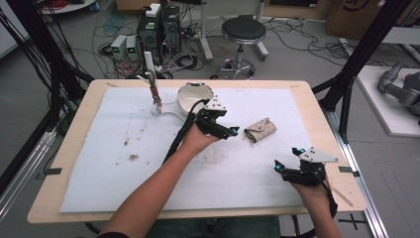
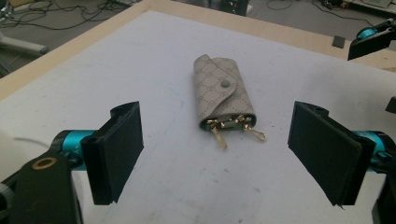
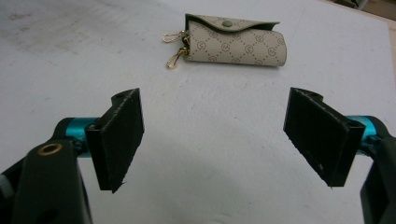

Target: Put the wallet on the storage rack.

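Brightness: even, diffuse indoor light, fairly bright on the white sheet (image 1: 237,163).
Shadows: soft and faint, beneath the key pouch (image 2: 224,93).
Glare: mild washout toward the upper centre of the left gripper view.
Sharpness: high view soft, grainy; near claw pads slightly blurred at frame bottoms.

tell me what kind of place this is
Probably a robotics lab or workshop: computer towers and tangled cables on the floor, a grey robot arm lying at the right, and a work table inside a black frame.

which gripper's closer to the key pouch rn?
Left. The left gripper sits just beside the key pouch, jaws open toward it. The right gripper is farther off, nearer the table's front edge, jaws open.
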Tool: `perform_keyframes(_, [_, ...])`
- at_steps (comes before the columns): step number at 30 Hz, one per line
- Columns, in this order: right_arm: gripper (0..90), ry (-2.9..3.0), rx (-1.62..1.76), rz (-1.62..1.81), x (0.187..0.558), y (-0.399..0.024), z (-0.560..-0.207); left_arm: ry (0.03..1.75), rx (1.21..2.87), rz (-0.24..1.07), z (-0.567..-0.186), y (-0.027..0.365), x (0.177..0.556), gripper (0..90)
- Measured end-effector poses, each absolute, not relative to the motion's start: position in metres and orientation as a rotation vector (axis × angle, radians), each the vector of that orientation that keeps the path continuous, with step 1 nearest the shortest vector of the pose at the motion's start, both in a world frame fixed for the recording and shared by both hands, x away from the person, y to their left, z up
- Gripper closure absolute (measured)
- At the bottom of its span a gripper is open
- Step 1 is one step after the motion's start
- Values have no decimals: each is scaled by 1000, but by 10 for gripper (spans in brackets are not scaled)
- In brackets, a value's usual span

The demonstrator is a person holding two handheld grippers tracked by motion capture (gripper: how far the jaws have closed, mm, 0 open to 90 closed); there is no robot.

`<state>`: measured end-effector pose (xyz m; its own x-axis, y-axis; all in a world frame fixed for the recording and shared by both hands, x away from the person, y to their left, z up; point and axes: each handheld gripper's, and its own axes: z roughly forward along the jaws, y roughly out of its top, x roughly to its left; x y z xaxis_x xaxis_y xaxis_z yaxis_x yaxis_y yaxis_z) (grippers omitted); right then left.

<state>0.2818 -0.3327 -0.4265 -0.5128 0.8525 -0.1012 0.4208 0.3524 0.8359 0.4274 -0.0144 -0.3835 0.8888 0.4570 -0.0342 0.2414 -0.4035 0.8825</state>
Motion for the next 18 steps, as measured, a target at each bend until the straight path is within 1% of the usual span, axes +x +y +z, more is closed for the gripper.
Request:
perform_keyframes(12, [206, 2092, 1106, 1059, 283, -333, -428, 439, 2092, 210, -387, -69, 445, 180])
perform_keyframes(18, [206, 2097, 1105, 1063, 283, -334, -429, 460, 2118, 194, -399, -92, 455, 180])
